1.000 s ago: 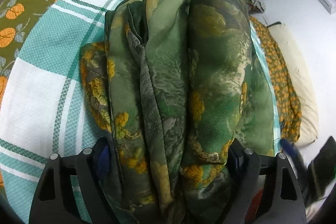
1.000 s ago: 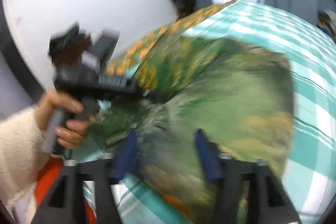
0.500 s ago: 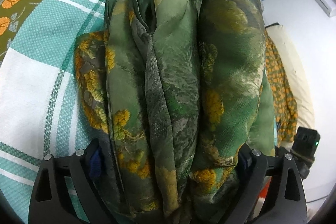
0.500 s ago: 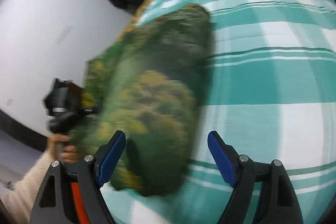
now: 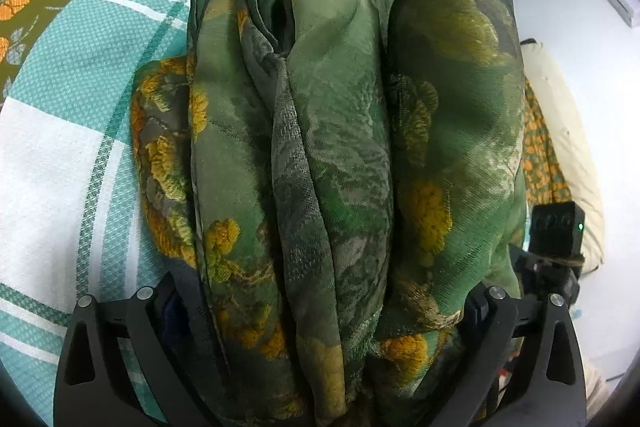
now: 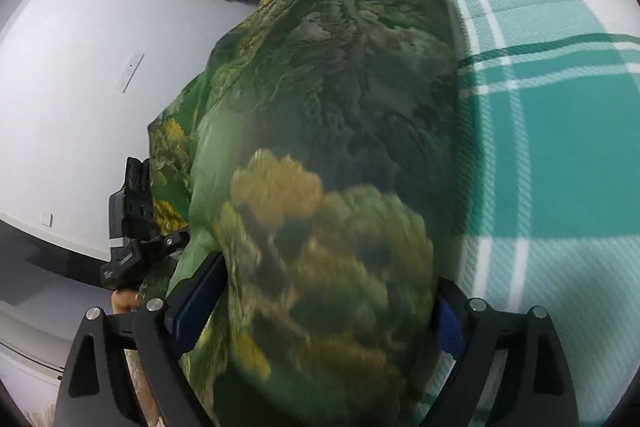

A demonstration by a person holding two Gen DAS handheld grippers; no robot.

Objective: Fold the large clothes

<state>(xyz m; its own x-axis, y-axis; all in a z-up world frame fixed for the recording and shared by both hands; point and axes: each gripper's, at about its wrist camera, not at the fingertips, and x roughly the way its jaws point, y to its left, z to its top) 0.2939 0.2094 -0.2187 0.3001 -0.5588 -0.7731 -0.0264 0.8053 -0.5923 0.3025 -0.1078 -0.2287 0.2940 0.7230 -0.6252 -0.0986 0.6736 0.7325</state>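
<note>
Folded green floral silky garment [image 5: 332,155] lay bunched on the teal-and-white checked bedspread [image 5: 60,147]. Left gripper [image 5: 320,311] and right gripper [image 6: 316,307] had both just been opening, jaws spread wide, fabric bulging between them. Cream pillow [image 5: 568,163] sat at 3 o'clock, against the white wall [image 6: 80,67].

Bright even light, fisheye-bent edges, right view's foreground blurred
</note>
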